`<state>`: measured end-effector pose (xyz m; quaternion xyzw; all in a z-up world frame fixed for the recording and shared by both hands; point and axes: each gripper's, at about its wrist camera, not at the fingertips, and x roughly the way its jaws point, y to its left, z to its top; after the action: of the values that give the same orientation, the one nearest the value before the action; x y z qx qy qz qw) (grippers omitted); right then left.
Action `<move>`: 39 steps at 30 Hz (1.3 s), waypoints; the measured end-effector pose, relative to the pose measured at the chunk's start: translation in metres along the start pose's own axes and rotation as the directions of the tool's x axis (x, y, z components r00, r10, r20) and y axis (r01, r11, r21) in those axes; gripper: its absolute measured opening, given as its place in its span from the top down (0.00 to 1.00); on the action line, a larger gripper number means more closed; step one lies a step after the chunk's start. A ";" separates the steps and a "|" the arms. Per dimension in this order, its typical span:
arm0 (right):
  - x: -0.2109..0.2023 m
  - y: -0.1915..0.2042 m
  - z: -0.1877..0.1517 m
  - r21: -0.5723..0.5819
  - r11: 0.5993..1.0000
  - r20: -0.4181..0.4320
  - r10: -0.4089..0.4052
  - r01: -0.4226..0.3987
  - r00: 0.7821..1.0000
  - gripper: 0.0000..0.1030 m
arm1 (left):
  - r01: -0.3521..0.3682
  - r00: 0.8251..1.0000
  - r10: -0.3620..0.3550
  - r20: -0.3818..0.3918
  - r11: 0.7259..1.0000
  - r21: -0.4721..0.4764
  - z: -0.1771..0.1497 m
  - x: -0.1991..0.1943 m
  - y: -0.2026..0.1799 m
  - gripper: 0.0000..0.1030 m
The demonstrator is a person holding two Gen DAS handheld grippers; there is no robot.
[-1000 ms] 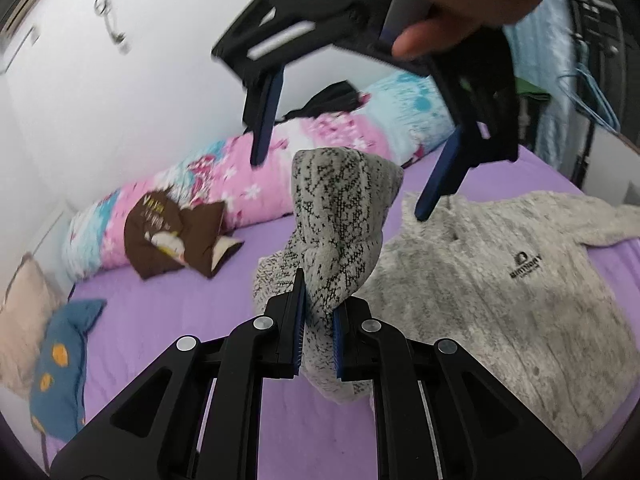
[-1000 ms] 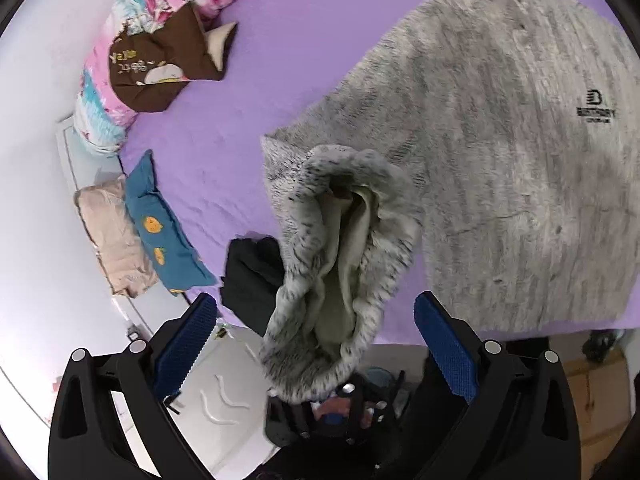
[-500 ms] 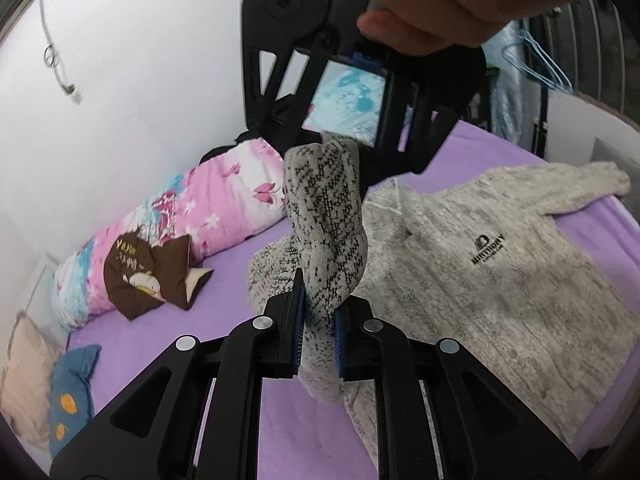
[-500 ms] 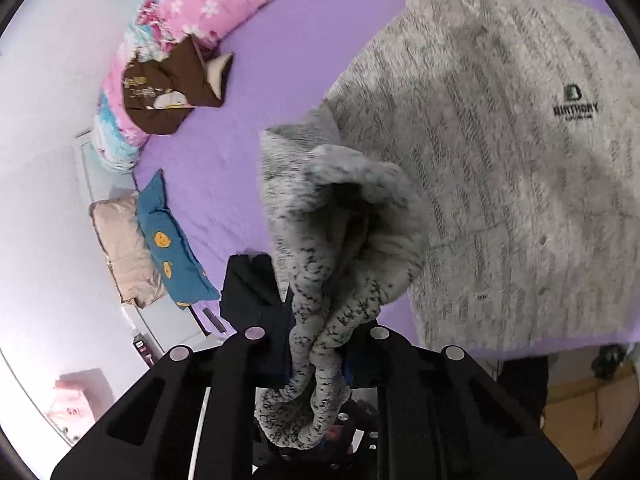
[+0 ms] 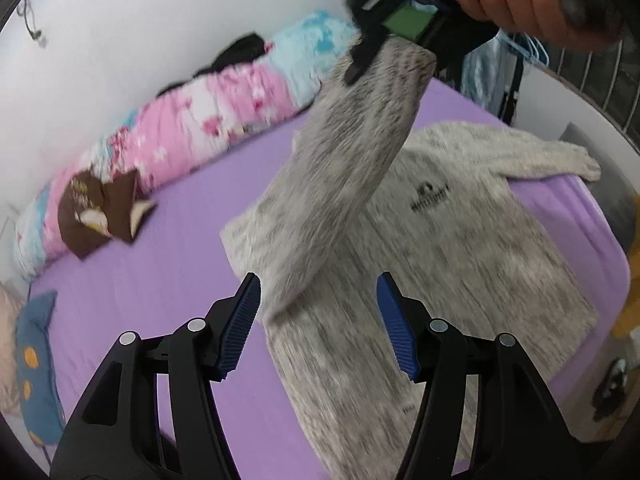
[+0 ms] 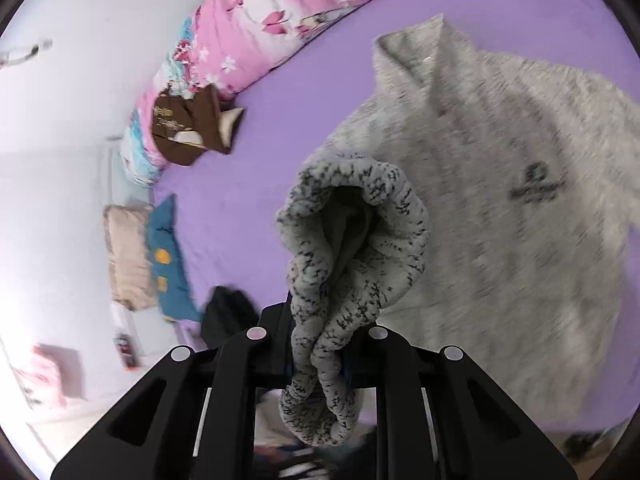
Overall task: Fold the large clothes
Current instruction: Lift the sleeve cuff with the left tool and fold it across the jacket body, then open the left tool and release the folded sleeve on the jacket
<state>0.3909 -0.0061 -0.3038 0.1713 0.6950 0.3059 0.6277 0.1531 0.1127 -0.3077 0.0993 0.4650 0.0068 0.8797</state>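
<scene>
A grey knit sweater (image 5: 460, 240) lies flat on the purple bed, chest logo up; it also shows in the right wrist view (image 6: 520, 160). Its left sleeve (image 5: 352, 160) is lifted and stretched upward. My right gripper (image 6: 320, 344) is shut on the sleeve cuff (image 6: 352, 248), which bunches above the jaws. In the left wrist view my right gripper (image 5: 396, 20) holds the sleeve top, high above the bed. My left gripper (image 5: 318, 320) is open and empty, with the lower sleeve hanging between and beyond its fingers.
A pink floral bolster (image 5: 192, 120) runs along the far wall with a brown cushion (image 5: 100, 212) against it. A blue cushion (image 5: 36, 364) lies at the bed's left. The bed edge (image 5: 612, 264) is at right, with railings beyond.
My left gripper has opened and let go of the sleeve. My right gripper closed on the cuff and has pulled it up and to the right, stretching the sleeve.
</scene>
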 end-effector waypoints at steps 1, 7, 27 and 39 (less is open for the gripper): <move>0.001 -0.011 0.002 -0.034 0.999 0.001 -0.013 0.013 1.000 0.84 | 0.007 1.000 -0.007 -0.023 1.000 0.003 -0.005 0.000 -0.003 0.43; 0.040 -0.099 0.020 -0.055 0.992 -0.050 -0.112 0.109 0.992 0.83 | 0.012 0.994 -0.016 -0.113 0.999 -0.031 -0.020 0.005 -0.004 0.42; 0.079 -0.269 0.041 0.059 0.963 0.022 -0.266 0.264 0.964 0.35 | 0.014 0.979 -0.017 -0.201 1.000 -0.014 0.022 0.018 -0.049 0.27; -0.094 -0.360 -0.066 0.307 0.951 0.410 -0.093 -0.042 0.907 0.26 | 0.113 0.976 -0.150 -0.158 0.968 -0.222 0.074 0.037 -0.096 0.06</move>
<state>0.3932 -0.3499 -0.4609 0.3197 0.5851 0.1413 0.7317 0.2270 0.0099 -0.3150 -0.0273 0.5422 0.0063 0.8398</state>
